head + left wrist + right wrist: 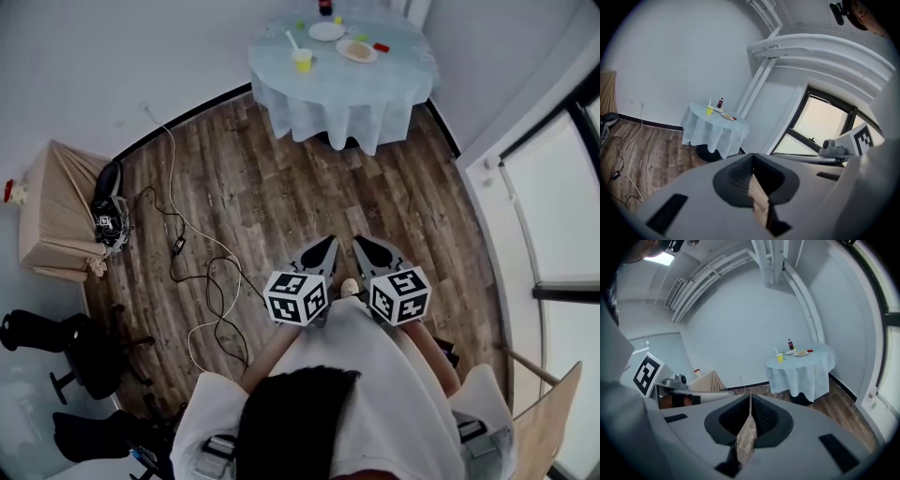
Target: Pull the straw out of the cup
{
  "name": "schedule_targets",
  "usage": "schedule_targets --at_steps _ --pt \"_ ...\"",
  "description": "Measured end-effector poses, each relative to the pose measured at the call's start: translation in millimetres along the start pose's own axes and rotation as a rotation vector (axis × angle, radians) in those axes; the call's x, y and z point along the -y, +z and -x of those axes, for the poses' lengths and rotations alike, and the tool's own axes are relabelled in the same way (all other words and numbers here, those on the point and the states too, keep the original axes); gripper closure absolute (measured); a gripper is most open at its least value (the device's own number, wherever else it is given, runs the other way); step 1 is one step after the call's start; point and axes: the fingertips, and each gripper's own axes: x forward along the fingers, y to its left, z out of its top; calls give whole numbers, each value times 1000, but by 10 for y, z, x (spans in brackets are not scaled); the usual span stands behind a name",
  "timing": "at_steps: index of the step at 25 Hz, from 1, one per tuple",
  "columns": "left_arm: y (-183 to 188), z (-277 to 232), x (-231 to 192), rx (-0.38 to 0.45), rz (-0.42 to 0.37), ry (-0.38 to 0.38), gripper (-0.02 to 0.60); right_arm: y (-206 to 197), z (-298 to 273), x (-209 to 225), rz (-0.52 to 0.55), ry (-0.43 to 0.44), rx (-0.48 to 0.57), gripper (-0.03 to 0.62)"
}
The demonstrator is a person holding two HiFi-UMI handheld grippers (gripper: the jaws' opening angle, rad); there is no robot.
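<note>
- Head view: cup (pixel 302 60) with straw (pixel 292 39) in it sits on worktop (pixel 403 70), far across the room.
- Closed, empty: left claw (pixel 328 244), right claw (pixel 362 244).
- Risk: pulling the straw with the cup unbraced likely tips or drags it.

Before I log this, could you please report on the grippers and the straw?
Left gripper and right gripper shut, empty. Straw in yellow cup on far table. Cables lie left of path.

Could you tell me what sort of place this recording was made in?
Probably a sparse indoor room, perhaps set up for recording: wood-plank floor, one round cloth-covered table, a large window.
</note>
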Motion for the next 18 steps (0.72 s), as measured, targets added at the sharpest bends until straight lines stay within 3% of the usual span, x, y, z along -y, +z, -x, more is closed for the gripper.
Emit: schedule_targets --at_steps 5,11,18 --pt "-4 -145 184 13 6 -7 572 146 54 135 19 47 79 557" --pt "-2 -234 226 11 5 11 572 110 18 275 -9 61 53 559" --pt "101 -324 -54 36 24 61 572 135 -193 358 11 52 30 559"
